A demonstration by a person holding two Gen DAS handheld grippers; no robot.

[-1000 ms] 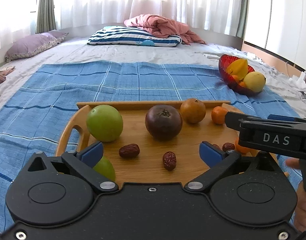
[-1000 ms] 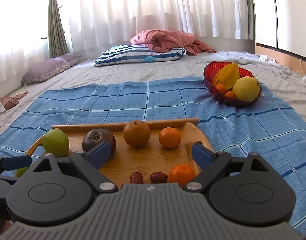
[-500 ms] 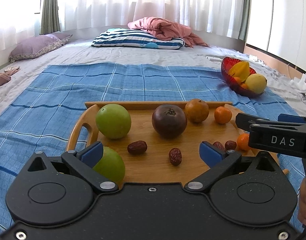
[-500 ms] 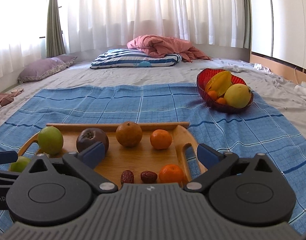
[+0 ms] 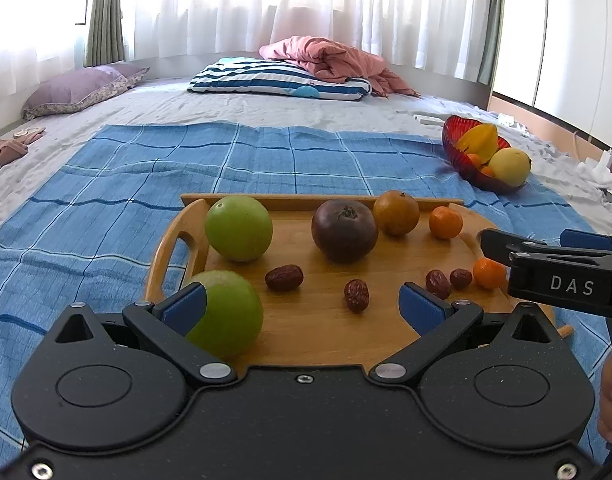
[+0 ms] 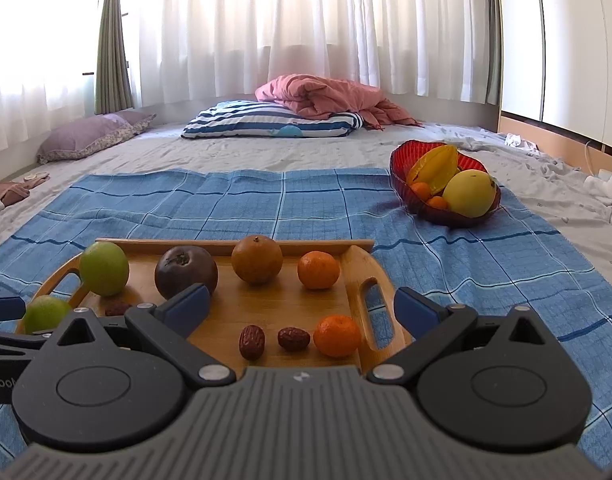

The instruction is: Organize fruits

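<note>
So, still pretty early in this one I'd say. Most of the fruit sits on the wooden tray (image 5: 306, 336) in the lower middle of both views: two green fruits, a dark purple fruit (image 5: 344, 230), a brown round one (image 5: 396, 213), two small oranges and four dried dates (image 5: 284, 277). The red bowl (image 6: 400, 168) at the right edge of the blue cloth (image 5: 106, 200) on the bed already has a starfruit, a yellow fruit and a couple of small oranges in it. My guess is the tray fruit is meant to end up there, so most of the job is left.

Left tongs (image 5: 302, 306) are spread wide with nothing held; the near green fruit (image 5: 230, 312) sits just beside the left finger, but I can't tell if it's touching. Right tongs (image 6: 300, 306) are also wide apart and empty, hovering over the tray's right end above the near orange (image 6: 337, 335) and two dates. No grab started yet on either side.
</note>
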